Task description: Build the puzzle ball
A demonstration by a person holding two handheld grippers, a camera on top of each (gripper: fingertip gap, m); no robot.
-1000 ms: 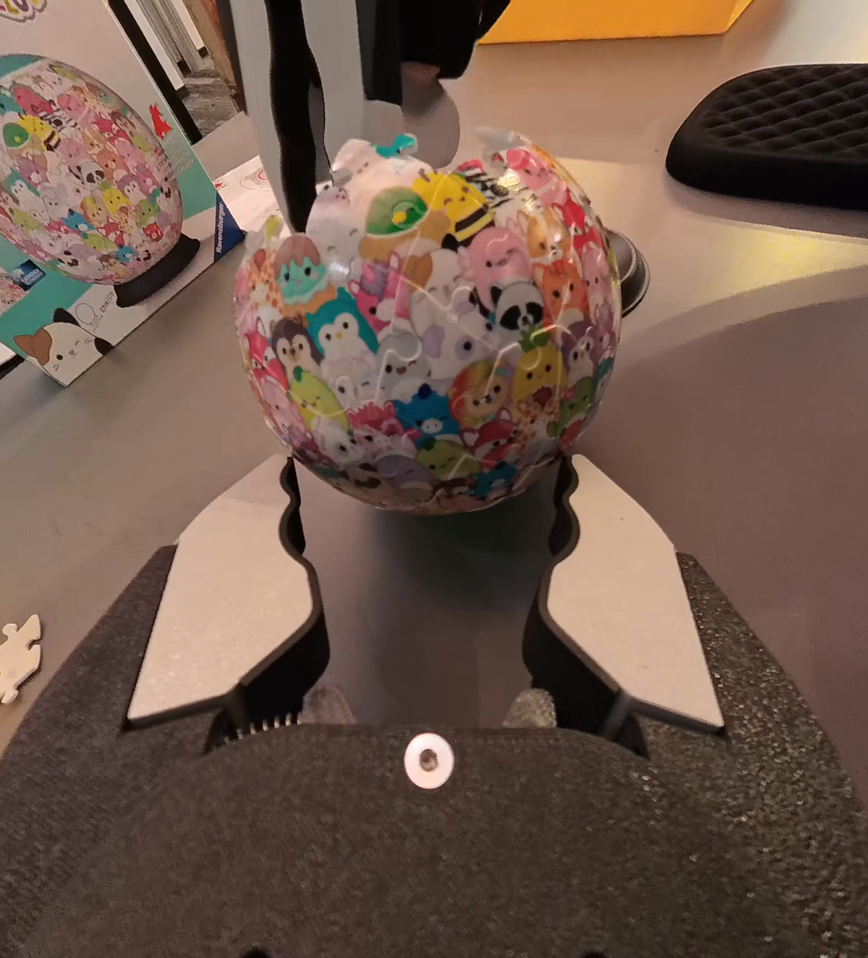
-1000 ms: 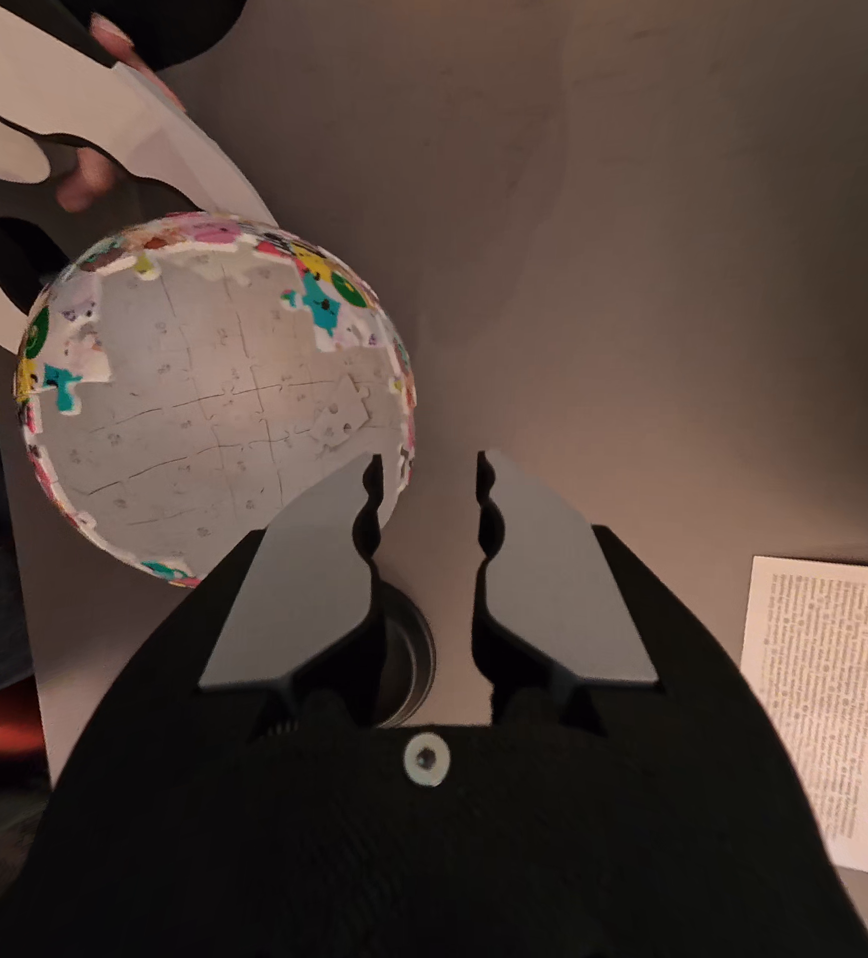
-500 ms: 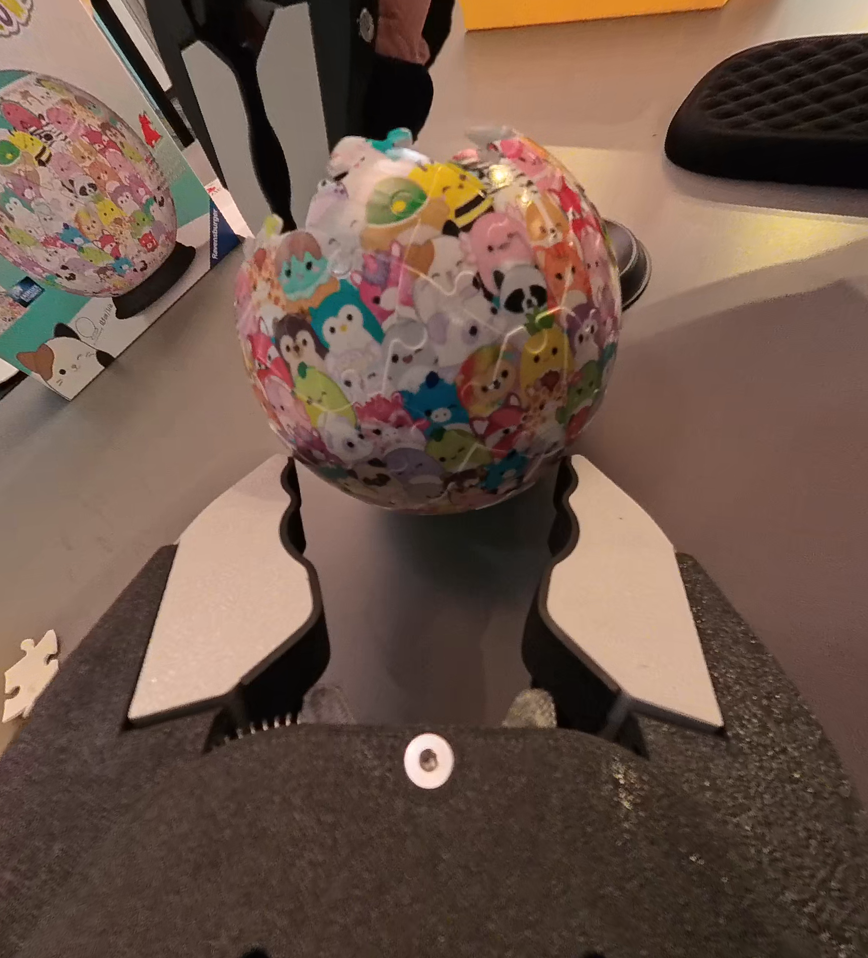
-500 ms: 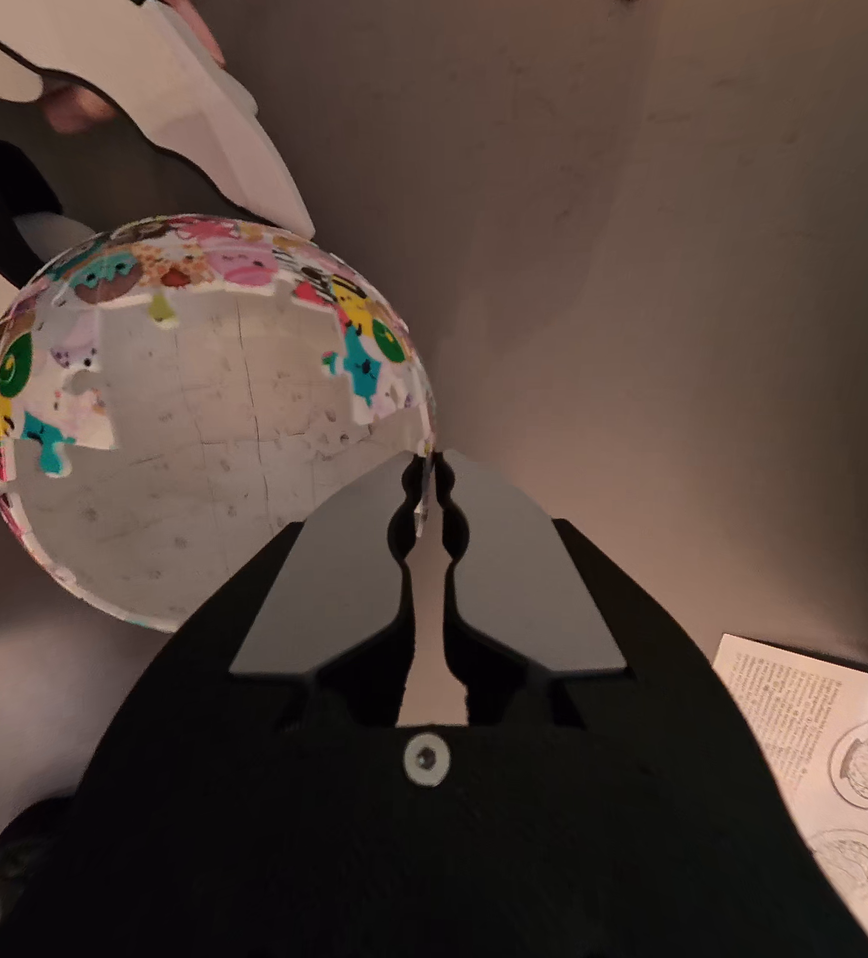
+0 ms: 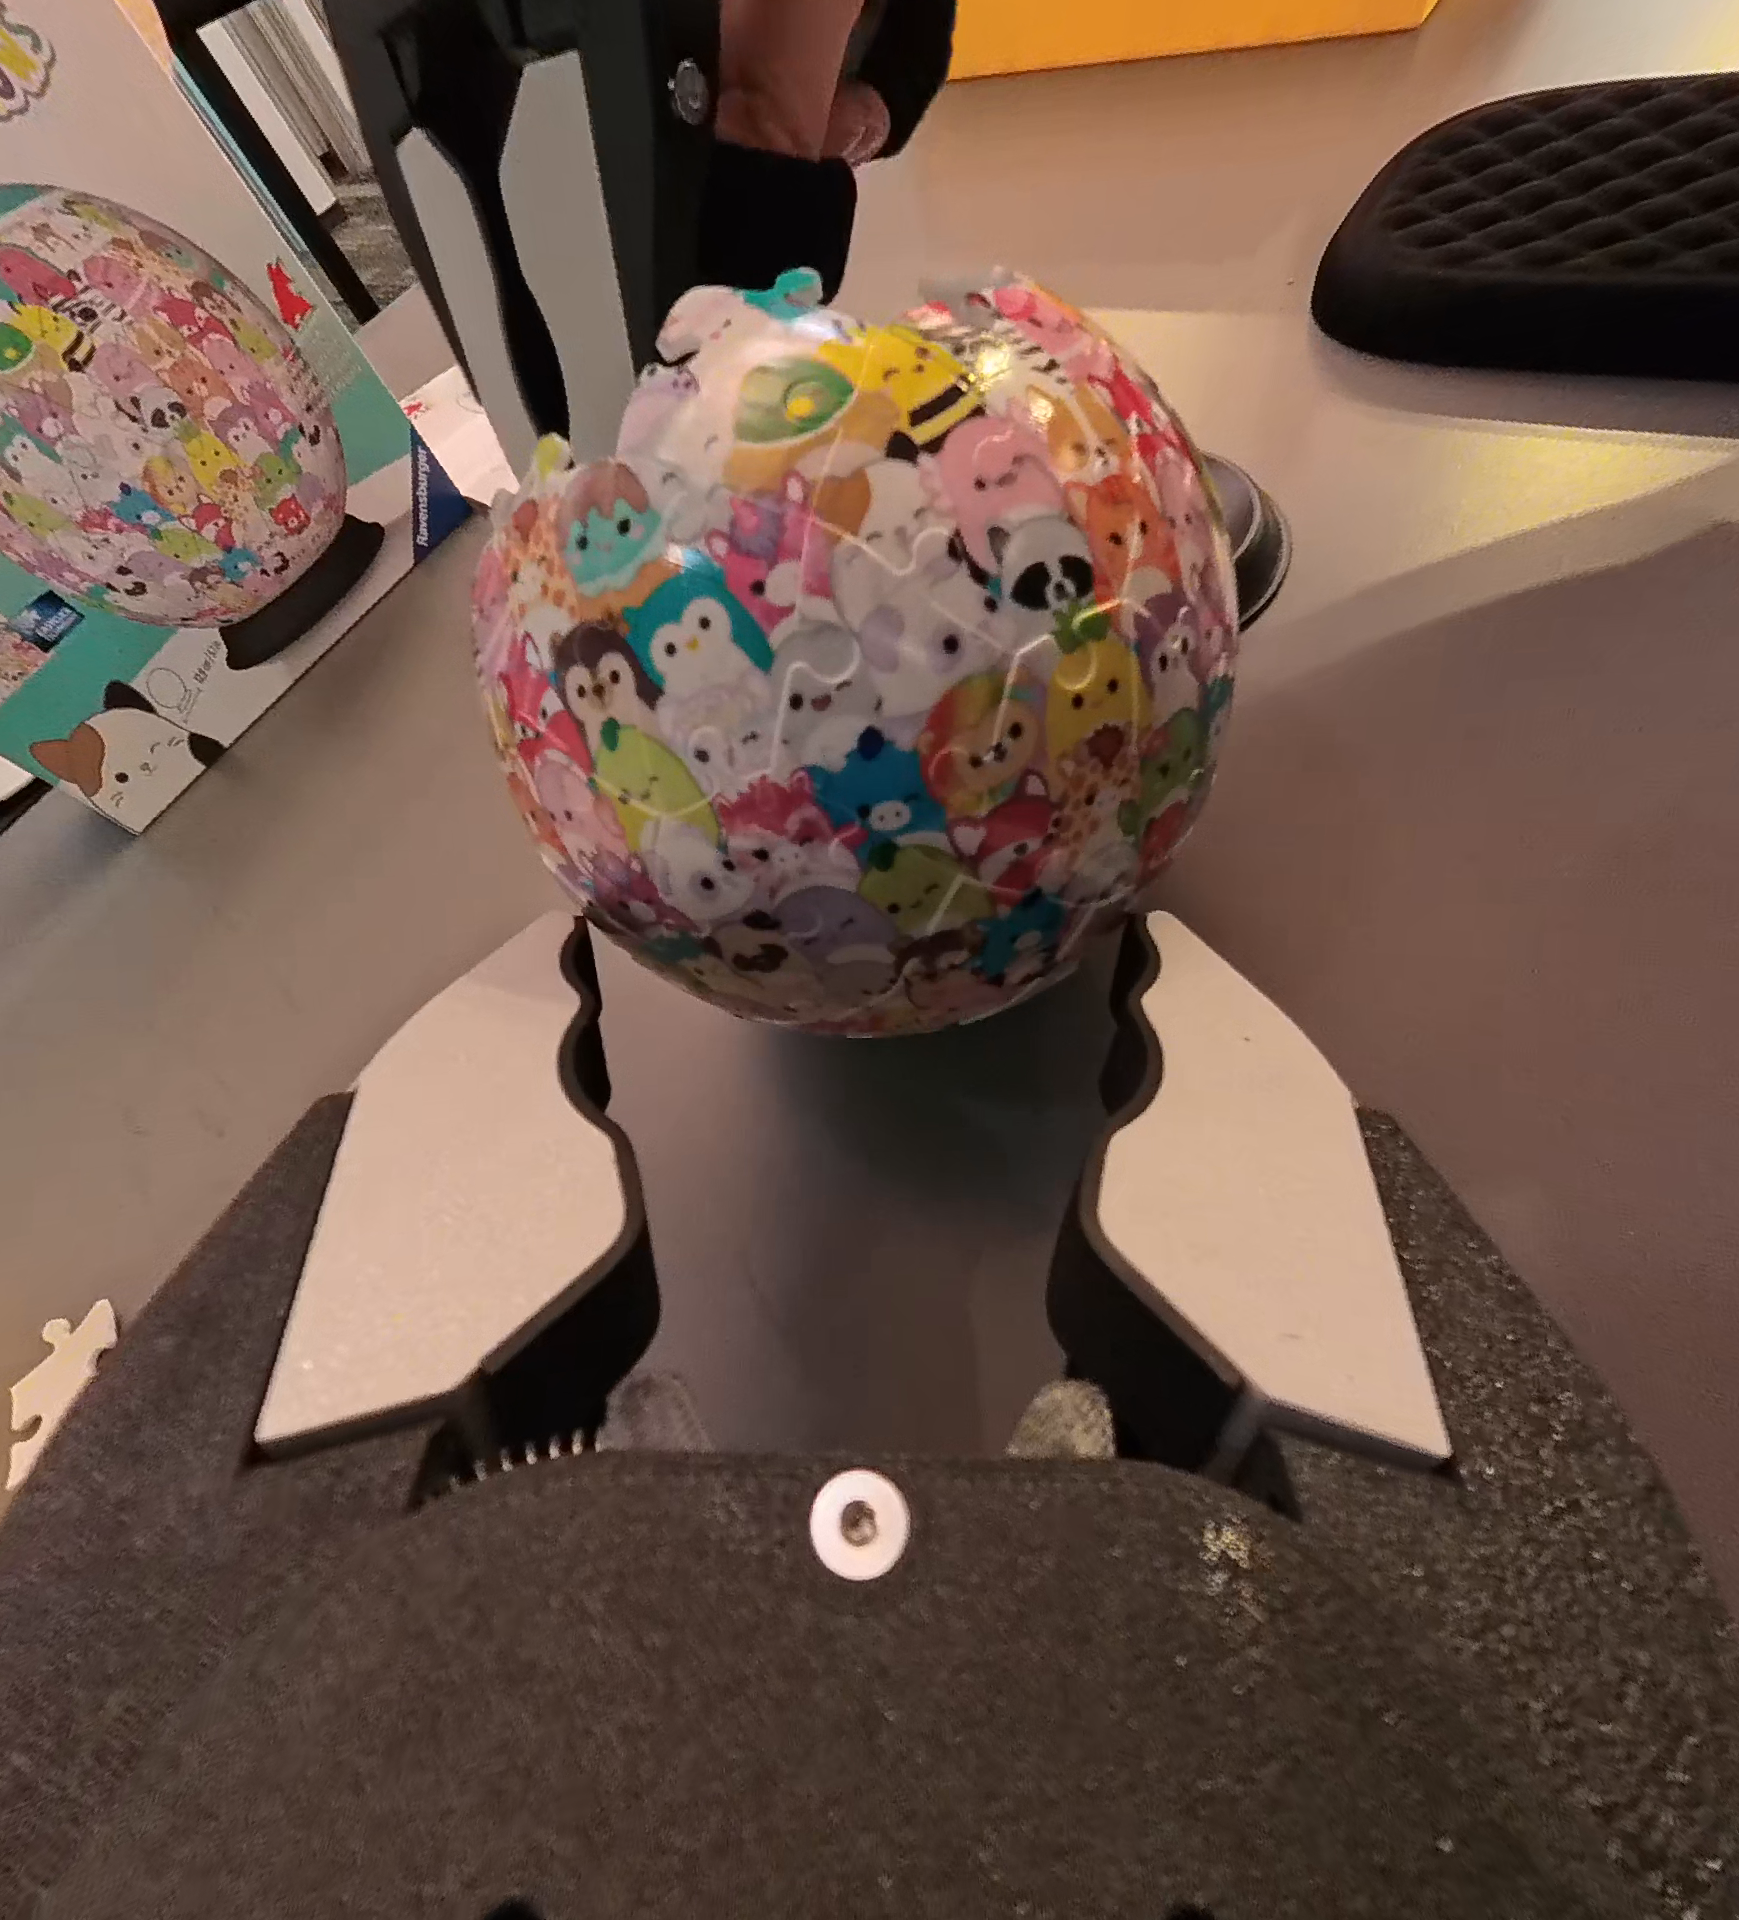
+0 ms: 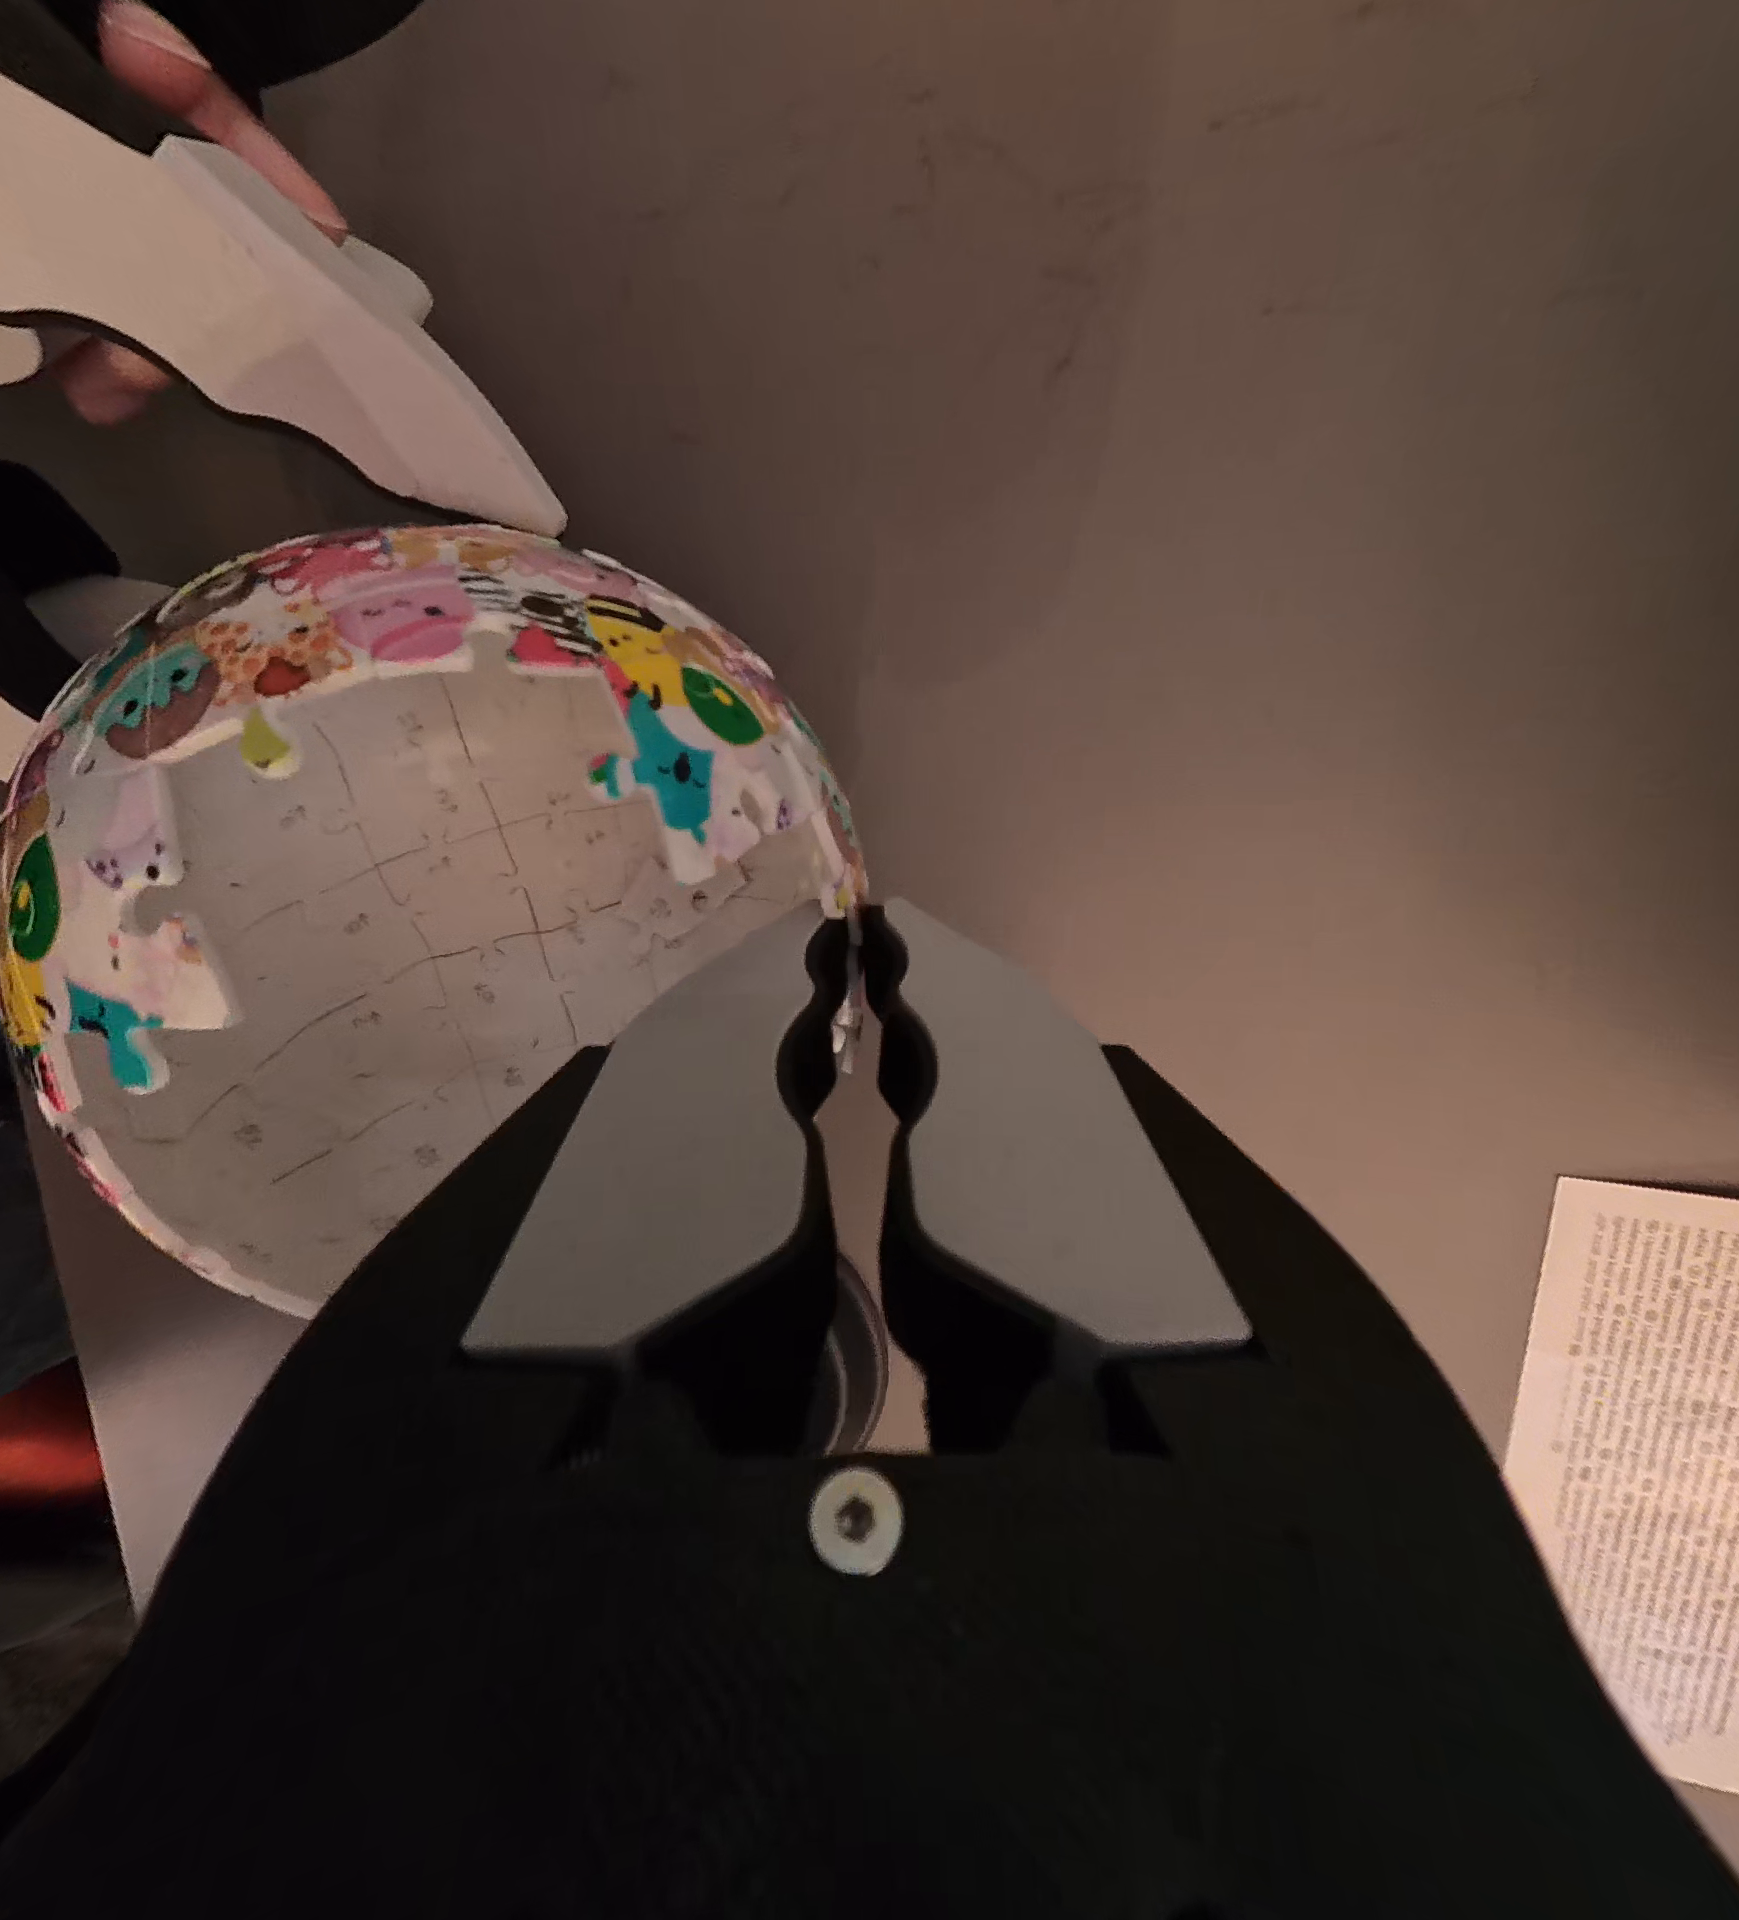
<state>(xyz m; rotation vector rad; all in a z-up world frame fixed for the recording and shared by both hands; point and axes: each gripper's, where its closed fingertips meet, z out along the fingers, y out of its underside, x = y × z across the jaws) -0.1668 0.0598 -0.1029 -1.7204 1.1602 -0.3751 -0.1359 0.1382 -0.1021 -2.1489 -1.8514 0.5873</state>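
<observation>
Cradling the puzzle ball [image 5: 854, 665] between wide-apart fingers, the left gripper [image 5: 849, 940] is touching its lower sides above the grey table [image 5: 1467, 831]. The right gripper [image 6: 860, 935] is pinching the ball's open rim, jaws clamped on it.

Looks like an office or lab: plain grey surface [image 5: 1467, 727], black quilted mat [image 5: 1592, 270] far right, chair legs [image 5: 408, 156] far left.

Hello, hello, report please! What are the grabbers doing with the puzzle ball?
Left gripper open, cradling puzzle ball. Right gripper shut on ball's rim edge. Top of ball unfinished. Loose puzzle piece on table; nothing blocking.
</observation>
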